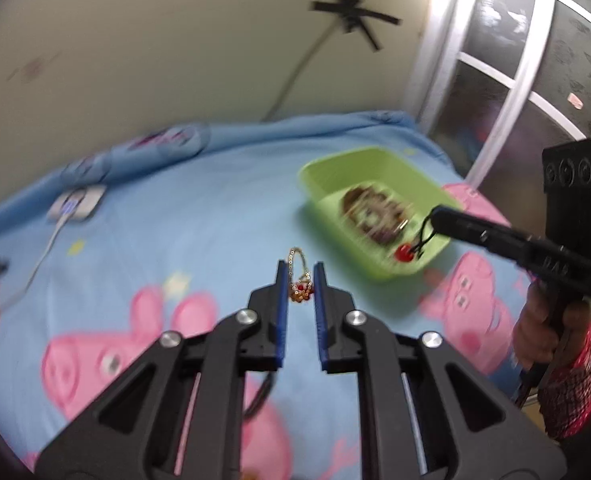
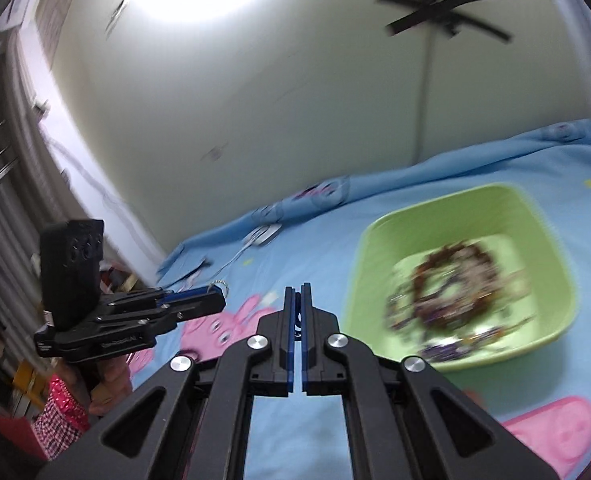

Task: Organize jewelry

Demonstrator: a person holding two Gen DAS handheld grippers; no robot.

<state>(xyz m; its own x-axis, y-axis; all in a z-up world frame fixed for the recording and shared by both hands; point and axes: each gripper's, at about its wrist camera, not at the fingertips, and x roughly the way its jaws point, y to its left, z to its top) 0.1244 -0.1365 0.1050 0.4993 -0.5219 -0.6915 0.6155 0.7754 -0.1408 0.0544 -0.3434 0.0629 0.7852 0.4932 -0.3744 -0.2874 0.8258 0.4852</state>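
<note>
**Sorting jewelry into a green tub on a cartoon bedsheet**

Holding a gripper in each hand, a person works over a blue sheet (image 1: 215,208) printed with pink cartoon pigs. Raised lettering on the side of each gripper is too blurred to read.

The left gripper (image 1: 299,276) has its blue pads parted, with a gold chain (image 1: 298,276) and its red-beaded pendant between them; whether the pads touch it cannot be told. The right gripper (image 2: 298,304) is clenched on a black cord (image 1: 422,238) with a red bead (image 1: 404,253) hanging over the tub's near corner.

The green tub (image 2: 359,280) sits near the bed's far right corner, holding a blurred heap of beaded jewelry (image 2: 455,292). Open sheet lies between tub and left gripper. A white charger (image 1: 77,204) rests well to the left, near the wall.
</note>
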